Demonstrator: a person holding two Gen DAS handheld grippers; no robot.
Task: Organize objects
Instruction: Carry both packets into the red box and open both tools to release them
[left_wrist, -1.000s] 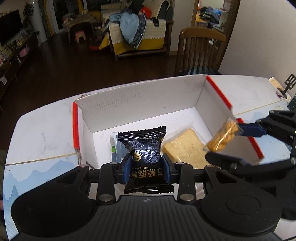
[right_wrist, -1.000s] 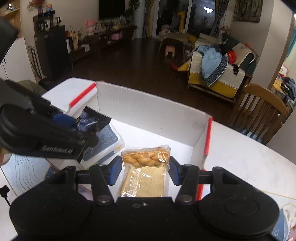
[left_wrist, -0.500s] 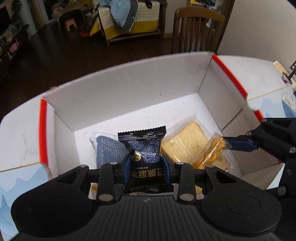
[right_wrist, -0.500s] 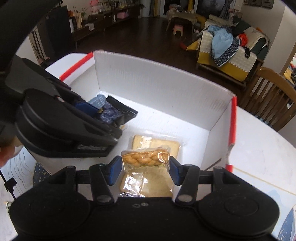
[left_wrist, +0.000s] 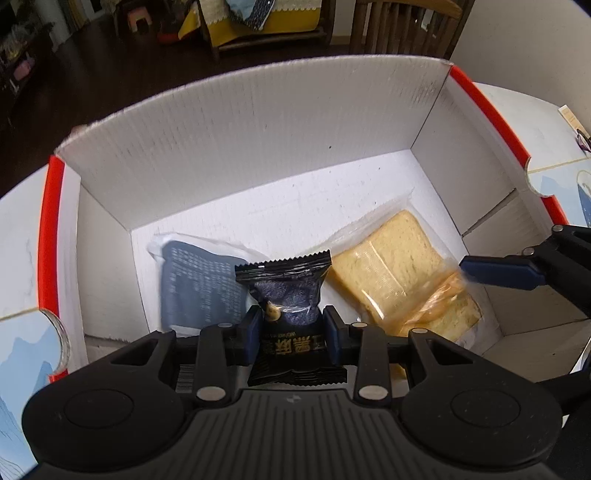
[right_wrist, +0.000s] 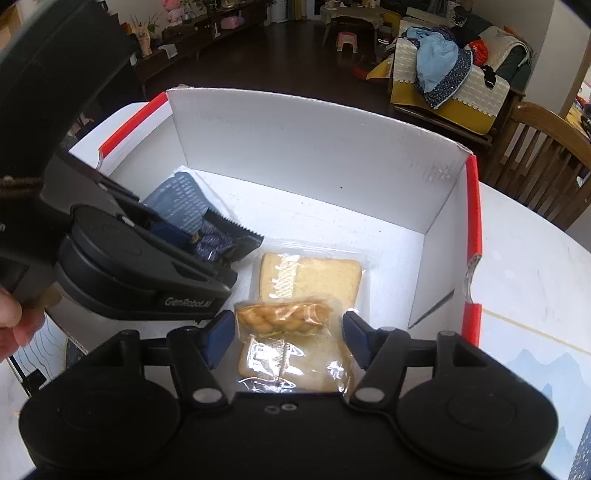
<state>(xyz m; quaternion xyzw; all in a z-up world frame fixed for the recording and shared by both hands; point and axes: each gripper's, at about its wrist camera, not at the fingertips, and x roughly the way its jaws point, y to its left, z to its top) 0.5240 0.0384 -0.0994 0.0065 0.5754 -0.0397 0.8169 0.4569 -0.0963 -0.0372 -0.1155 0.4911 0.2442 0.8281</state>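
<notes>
Inside the white box (left_wrist: 240, 122), the left tool (left_wrist: 291, 332) is clamped on a black snack packet (left_wrist: 286, 291). The right tool (right_wrist: 288, 332) stands apart around the twisted-pastry bag (right_wrist: 282, 318), which lies on the wrapped bread slice (right_wrist: 310, 275).

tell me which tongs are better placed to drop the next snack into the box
Left, probably. The left tongs clamp the black foil snack packet above the white cardboard box. The right tongs are open, their clear twisted-pastry packet released.
</notes>
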